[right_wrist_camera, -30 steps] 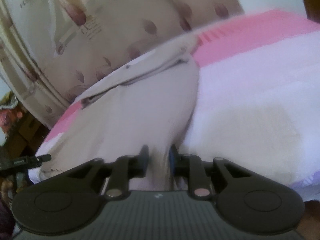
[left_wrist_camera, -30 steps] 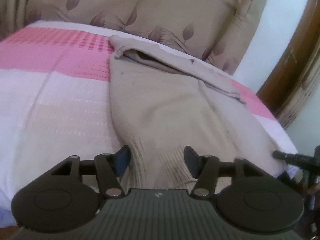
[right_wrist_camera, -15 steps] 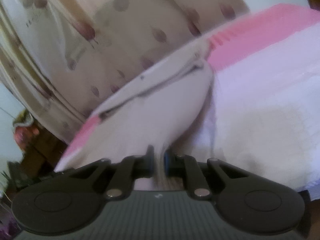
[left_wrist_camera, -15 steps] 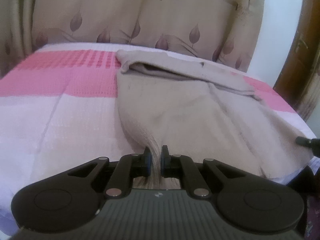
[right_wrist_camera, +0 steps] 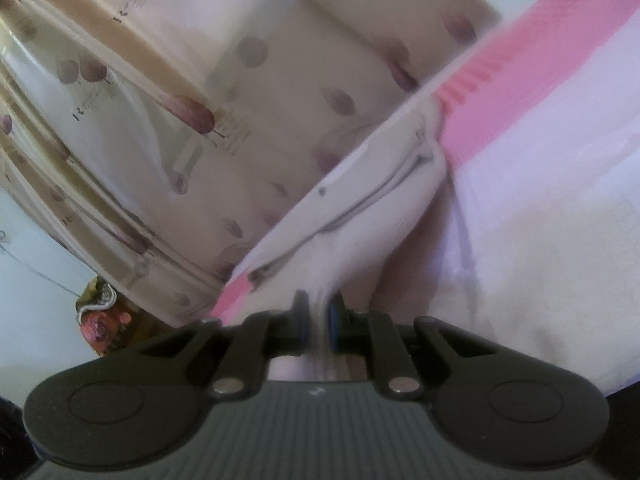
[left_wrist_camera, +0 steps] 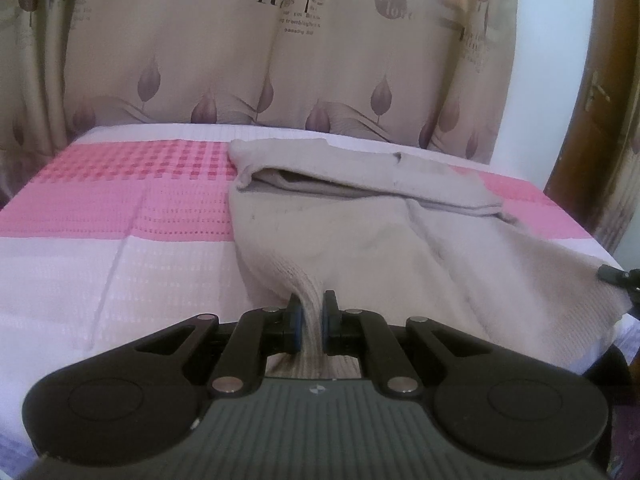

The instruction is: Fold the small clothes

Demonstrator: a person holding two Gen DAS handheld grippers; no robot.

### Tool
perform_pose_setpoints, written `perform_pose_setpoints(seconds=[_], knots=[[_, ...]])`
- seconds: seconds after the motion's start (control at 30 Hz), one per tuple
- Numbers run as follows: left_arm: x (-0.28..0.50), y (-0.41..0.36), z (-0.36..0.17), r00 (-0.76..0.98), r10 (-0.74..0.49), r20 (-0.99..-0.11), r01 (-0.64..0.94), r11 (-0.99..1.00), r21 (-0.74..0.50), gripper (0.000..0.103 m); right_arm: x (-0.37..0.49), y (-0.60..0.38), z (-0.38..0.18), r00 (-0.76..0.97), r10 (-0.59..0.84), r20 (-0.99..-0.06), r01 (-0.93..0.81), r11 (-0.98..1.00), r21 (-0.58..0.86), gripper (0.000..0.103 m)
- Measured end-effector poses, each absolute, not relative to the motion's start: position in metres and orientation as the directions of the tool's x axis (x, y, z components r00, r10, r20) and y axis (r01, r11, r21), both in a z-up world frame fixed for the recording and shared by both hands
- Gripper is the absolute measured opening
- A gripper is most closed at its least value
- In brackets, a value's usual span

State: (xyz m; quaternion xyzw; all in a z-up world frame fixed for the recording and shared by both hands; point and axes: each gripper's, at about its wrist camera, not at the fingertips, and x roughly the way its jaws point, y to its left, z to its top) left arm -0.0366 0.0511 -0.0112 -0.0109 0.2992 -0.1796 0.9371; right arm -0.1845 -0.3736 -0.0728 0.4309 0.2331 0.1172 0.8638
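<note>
Step in hand: both tongs have the near ribbed hem of a beige knit sweater [left_wrist_camera: 360, 240] pinched, one at each bottom corner, so by my reading the first fold is only beginning.
Next move: it calls for carrying the hem away from the tongs toward the sweater's far end, both tongs level and moving together so the knit lands square instead of skewed.
Left tongs [left_wrist_camera: 311, 318]: closed almost fully, the blue pads clamped on a bunched tuck of hem that rises off the bed between them.
Sweater seen from the left tongs: it spreads ahead and to the right of them, lying flat on the pink and white bedspread [left_wrist_camera: 120, 240]; its far end, with a sleeve folded across, lies well ahead, short of the leaf-print curtain [left_wrist_camera: 320, 60].
Right edge of that view: the sweater's other hem corner reaches out to a dark tip at the frame's border, too small to tell what it is.
Right tongs [right_wrist_camera: 318, 322]: likewise nearly closed, gripping a fold of the sweater [right_wrist_camera: 360, 224] that streams up from between the pads.
Sweater seen from the right tongs: the view is tilted and blurred; the knit runs ahead and slightly left, with bare bedspread [right_wrist_camera: 540, 240] to the right of the tongs.
</note>
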Motion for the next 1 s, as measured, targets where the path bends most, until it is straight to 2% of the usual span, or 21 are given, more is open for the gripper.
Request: perform_pose_setpoints(seconds=[0.17,0.53,0.77,0.8,0.87,0.9,0.93,0.97,1.0], knots=[[-0.034,0.052,-0.005,0.762,-0.352,-0.543,0.321,0.934,-0.155,0.009,-0.186,-0.379,-0.074,0.875,0.406,-0.265,-0.005,0.554,0.832,0.01],[-0.015,0.058,0.02,0.786,-0.397,-0.473,0.278,0.912,-0.303,0.009,-0.173,-0.388,-0.063,0.901,0.399,-0.17,-0.045,0.475,0.879,0.01],[-0.006,0.052,0.038,0.81,-0.396,-0.432,0.275,0.908,-0.316,0.008,-0.167,-0.398,-0.059,0.918,0.376,-0.123,-0.057,0.434,0.899,0.009],[-0.005,0.051,0.039,0.812,-0.393,-0.432,0.275,0.91,-0.312,0.004,-0.166,-0.398,-0.058,0.919,0.371,-0.134,-0.052,0.451,0.891,0.01],[-0.005,0.052,0.04,0.809,-0.396,-0.435,0.278,0.909,-0.311,0.004,-0.167,-0.396,-0.051,0.916,0.324,-0.238,0.017,0.561,0.828,0.012],[-0.005,0.053,0.039,0.808,-0.393,-0.438,0.277,0.911,-0.307,0.004,-0.169,-0.397,-0.054,0.893,0.35,-0.283,0.032,0.578,0.816,0.012],[-0.006,0.053,0.038,0.808,-0.389,-0.442,0.273,0.913,-0.303,0.004,-0.171,-0.395,-0.055,0.881,0.346,-0.323,0.054,0.604,0.795,0.012],[-0.006,0.055,0.036,0.805,-0.387,-0.451,0.27,0.914,-0.302,0.004,-0.171,-0.395,-0.055,0.881,0.346,-0.323,0.054,0.604,0.795,0.012],[-0.005,0.057,0.033,0.799,-0.385,-0.461,0.266,0.915,-0.303,0.004,-0.173,-0.391,-0.054,0.866,0.321,-0.383,0.089,0.655,0.75,0.014]])
